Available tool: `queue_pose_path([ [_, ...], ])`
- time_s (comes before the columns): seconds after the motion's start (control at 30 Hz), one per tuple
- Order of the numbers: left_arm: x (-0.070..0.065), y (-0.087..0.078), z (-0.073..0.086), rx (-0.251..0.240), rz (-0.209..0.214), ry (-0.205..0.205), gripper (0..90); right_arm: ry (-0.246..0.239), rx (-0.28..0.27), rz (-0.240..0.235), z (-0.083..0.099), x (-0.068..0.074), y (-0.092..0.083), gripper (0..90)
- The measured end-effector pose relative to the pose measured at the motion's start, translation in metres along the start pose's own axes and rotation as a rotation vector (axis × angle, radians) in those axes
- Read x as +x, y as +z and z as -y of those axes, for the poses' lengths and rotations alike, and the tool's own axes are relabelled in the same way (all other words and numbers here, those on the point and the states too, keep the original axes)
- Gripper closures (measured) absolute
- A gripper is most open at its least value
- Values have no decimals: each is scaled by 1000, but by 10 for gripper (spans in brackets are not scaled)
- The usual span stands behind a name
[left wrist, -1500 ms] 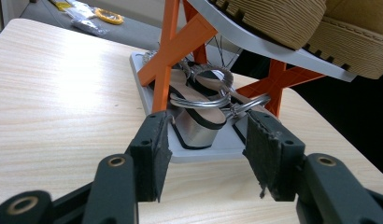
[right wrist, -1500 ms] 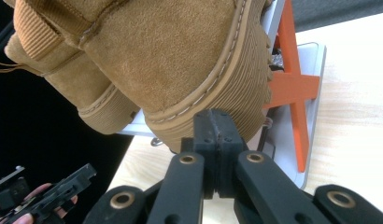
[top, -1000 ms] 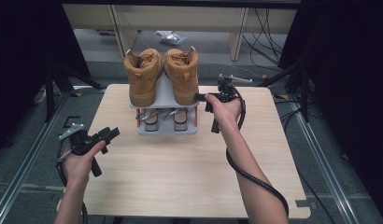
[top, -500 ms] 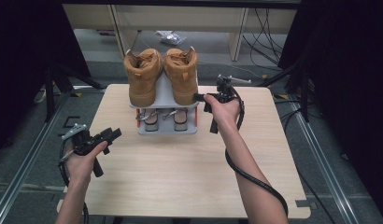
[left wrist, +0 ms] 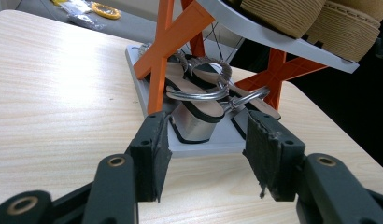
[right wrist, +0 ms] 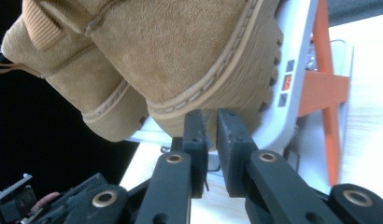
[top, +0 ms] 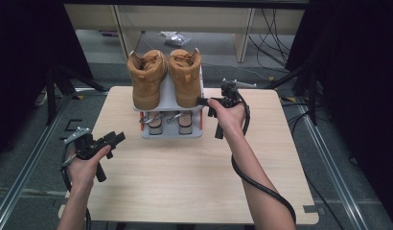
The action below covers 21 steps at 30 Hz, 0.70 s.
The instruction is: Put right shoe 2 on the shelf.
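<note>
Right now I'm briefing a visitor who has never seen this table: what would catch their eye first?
A pair of tan boots on the top tier of a grey and orange shoe rack at the table's far middle, with strappy sandals on the tier beneath. The right gripper, jaws just opening, sits at a boot's sole edge; the left gripper hangs open nearer the person.

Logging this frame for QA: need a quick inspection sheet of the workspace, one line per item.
Surface: wooden table, bare around the rack.
Job's things: two tan boots on top shelf of grey-orange shoe rack; silver sandals on bottom shelf.
Clutter: nothing seen on table.
Grippers: right gripper at right boot's sole, jaws just opening, narrow gap, nothing between; left gripper open, holding nothing.
Cables: black cable along right forearm.
Surroundings: packets on floor beyond table.
</note>
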<state>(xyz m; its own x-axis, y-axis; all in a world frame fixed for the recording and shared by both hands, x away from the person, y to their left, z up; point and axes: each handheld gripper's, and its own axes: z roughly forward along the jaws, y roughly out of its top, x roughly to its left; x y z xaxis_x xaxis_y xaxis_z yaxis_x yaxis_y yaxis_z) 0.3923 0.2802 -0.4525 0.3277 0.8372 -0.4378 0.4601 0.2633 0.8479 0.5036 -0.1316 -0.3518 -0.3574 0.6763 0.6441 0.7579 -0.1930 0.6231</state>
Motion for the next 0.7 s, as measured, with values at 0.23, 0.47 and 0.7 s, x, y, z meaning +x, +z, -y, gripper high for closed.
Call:
queue_pose_path([
  [0.23,-1,-1,0,3,-4,13,485,-77,-29,45,3,-6,-16,733],
  [0.47,2,-3,-1,0,-16,12,485,-185,-52,134,16,-26,-43,638],
  [0.7,3,0,4,17,-32,23,485,-213,-42,213,45,-60,-72,564],
])
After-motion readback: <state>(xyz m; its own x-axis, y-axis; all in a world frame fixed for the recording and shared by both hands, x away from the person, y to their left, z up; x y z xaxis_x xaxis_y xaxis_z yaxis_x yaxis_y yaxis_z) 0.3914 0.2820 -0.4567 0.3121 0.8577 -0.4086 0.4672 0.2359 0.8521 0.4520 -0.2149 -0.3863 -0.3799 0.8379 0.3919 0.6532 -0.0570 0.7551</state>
